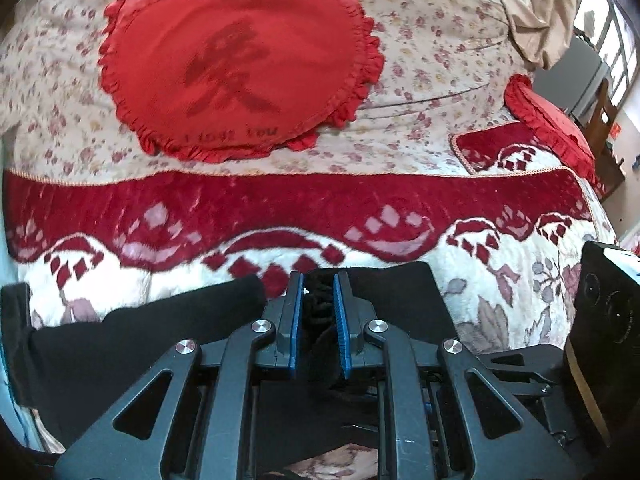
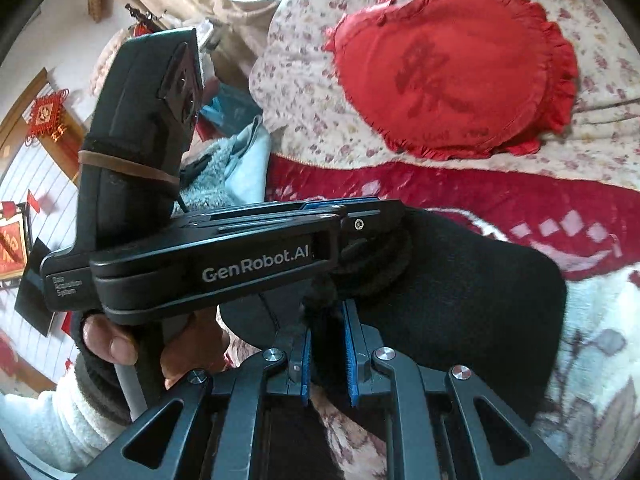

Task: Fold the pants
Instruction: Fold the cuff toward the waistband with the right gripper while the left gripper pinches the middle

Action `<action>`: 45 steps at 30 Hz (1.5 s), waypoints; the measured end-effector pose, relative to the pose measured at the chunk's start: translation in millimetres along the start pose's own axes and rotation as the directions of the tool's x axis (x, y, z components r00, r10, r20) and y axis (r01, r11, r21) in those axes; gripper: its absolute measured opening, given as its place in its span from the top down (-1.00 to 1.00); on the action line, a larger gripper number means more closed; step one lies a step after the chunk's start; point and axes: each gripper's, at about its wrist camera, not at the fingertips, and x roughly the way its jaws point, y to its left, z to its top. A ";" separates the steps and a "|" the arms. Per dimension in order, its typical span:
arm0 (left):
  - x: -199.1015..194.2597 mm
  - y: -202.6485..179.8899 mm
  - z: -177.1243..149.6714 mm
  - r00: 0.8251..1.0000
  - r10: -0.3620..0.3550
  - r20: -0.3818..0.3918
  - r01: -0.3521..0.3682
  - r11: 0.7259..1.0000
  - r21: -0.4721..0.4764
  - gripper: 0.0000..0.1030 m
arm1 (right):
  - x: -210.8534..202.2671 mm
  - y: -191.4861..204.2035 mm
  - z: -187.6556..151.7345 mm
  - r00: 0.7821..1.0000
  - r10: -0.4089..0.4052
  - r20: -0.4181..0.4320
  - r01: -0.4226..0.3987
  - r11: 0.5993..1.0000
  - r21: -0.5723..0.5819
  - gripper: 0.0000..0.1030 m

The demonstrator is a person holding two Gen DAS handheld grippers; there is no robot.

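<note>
Both views are bright with soft daylight. In the left wrist view the window (image 1: 616, 52) at the upper right is blown out to white. Shadows are faint and diffuse. Strong fisheye bending curves the blanket (image 1: 280, 208) border and leaves black corners around each frame. The red pillow (image 1: 236, 68) looks slightly soft, its lettering smeared. In the right wrist view the left edge is washed out and blurred, and the black pants (image 2: 480, 280) lose all detail in shade.

Pants (image 1: 160, 344) partly behind gripper linkage
</note>
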 end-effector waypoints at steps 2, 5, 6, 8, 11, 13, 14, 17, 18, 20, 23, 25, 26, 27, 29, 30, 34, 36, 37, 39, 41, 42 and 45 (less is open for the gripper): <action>1.4 9.1 -2.4 1.000 -0.005 -0.008 0.005 1.000 -0.019 0.73 | 9.6 0.7 0.2 1.000 0.007 -0.018 -0.008 1.000 -0.002 0.75; 1.7 25.2 -5.0 1.000 0.009 -0.007 -0.009 0.999 -0.049 0.73 | 25.6 2.7 0.8 0.999 0.022 -0.048 -0.022 1.000 -0.002 0.75; 2.0 30.2 -5.4 1.000 0.014 -0.007 -0.014 0.998 -0.059 0.73 | 32.4 3.4 0.9 0.998 0.026 -0.061 -0.027 1.000 -0.004 0.75; 3.6 40.0 -7.0 1.000 0.016 -0.011 -0.017 0.997 -0.078 0.73 | 44.2 4.9 1.6 0.996 0.043 -0.080 -0.043 0.999 -0.002 0.80; 7.6 52.0 -10.3 0.999 0.033 -0.020 -0.034 0.994 -0.100 0.73 | 63.0 8.1 1.7 0.992 0.047 -0.114 -0.048 0.999 -0.012 0.84; 8.9 57.9 -13.6 0.999 0.036 -0.027 -0.039 0.993 -0.113 0.73 | 66.2 10.4 0.7 0.991 0.047 -0.127 -0.049 0.999 -0.011 0.84; 8.6 59.0 -14.9 0.999 0.035 -0.028 -0.038 0.993 -0.115 0.73 | 64.3 11.9 0.5 0.990 0.056 -0.126 -0.058 0.998 -0.010 0.84; 4.9 57.9 -19.5 0.999 0.026 -0.028 -0.029 0.993 -0.110 0.73 | 40.7 14.7 0.7 0.995 0.039 -0.095 -0.041 0.999 -0.020 0.84; 3.6 57.5 -20.5 0.999 0.022 -0.027 -0.025 0.994 -0.109 0.73 | 32.0 14.1 1.0 0.996 0.030 -0.079 -0.032 0.999 -0.019 0.84; -1.0 54.4 -24.8 1.000 0.010 -0.026 -0.013 0.994 -0.111 0.73 | 5.3 7.4 0.5 0.999 0.022 -0.034 -0.022 1.000 0.003 0.83; -3.8 51.4 -29.9 0.999 -0.015 -0.037 0.010 0.991 -0.134 0.72 | -21.3 -7.4 -1.9 0.998 -0.058 0.003 0.058 0.998 0.027 0.82; -4.7 46.2 -35.5 0.999 -0.014 -0.041 0.008 0.990 -0.140 0.57 | -32.1 -24.2 -5.0 0.991 -0.135 0.002 0.135 0.989 0.053 0.82; -4.2 43.2 -38.7 0.999 -0.010 -0.045 0.004 0.991 -0.135 0.54 | -35.6 -32.7 -6.9 0.987 -0.163 0.000 0.162 0.984 0.076 0.82; -3.6 40.7 -41.2 0.999 -0.003 -0.050 -0.004 0.991 -0.131 0.50 | -39.7 -42.6 -9.9 0.984 -0.180 0.003 0.179 0.978 0.107 0.82; -0.1 33.7 -48.1 0.998 0.010 -0.066 -0.018 0.992 -0.125 0.50 | -46.9 -52.7 -14.0 0.984 -0.179 0.013 0.176 0.974 0.143 0.82; 2.5 31.2 -51.3 0.997 0.016 -0.076 -0.026 0.992 -0.125 0.50 | -47.4 -57.1 -15.3 0.983 -0.184 0.013 0.180 0.971 0.159 0.82; 10.0 24.8 -59.7 0.995 0.055 -0.088 -0.066 0.989 -0.129 0.50 | -43.6 -62.5 -17.4 0.981 -0.195 0.003 0.191 0.966 0.177 0.80; 13.2 20.7 -62.4 0.992 0.090 -0.085 -0.100 0.988 -0.120 0.50 | -40.8 -62.8 -16.4 0.981 -0.194 0.007 0.190 0.964 0.185 0.69; 14.5 19.7 -63.2 0.991 0.102 -0.085 -0.111 0.987 -0.116 0.50 | -39.9 -62.6 -16.3 0.981 -0.193 0.007 0.188 0.964 0.188 0.54; 18.4 18.1 -65.1 0.989 0.111 -0.093 -0.121 0.986 -0.115 0.47 | -37.6 -62.3 -16.4 0.983 -0.184 0.006 0.180 0.965 0.188 0.41; 21.3 18.3 -67.0 0.989 0.114 -0.098 -0.126 0.984 -0.124 0.29 | -34.9 -62.5 -15.5 0.982 -0.186 0.000 0.183 0.966 0.182 0.39; 21.9 18.5 -68.1 0.988 0.123 -0.095 -0.134 0.983 -0.126 0.19 | -33.7 -62.6 -15.3 0.982 -0.188 -0.002 0.185 0.966 0.180 0.39; 24.3 19.0 -70.2 0.986 0.137 -0.094 -0.148 0.981 -0.125 0.11 | -32.9 -65.3 -15.7 0.984 -0.178 -0.003 0.175 0.966 0.190 0.38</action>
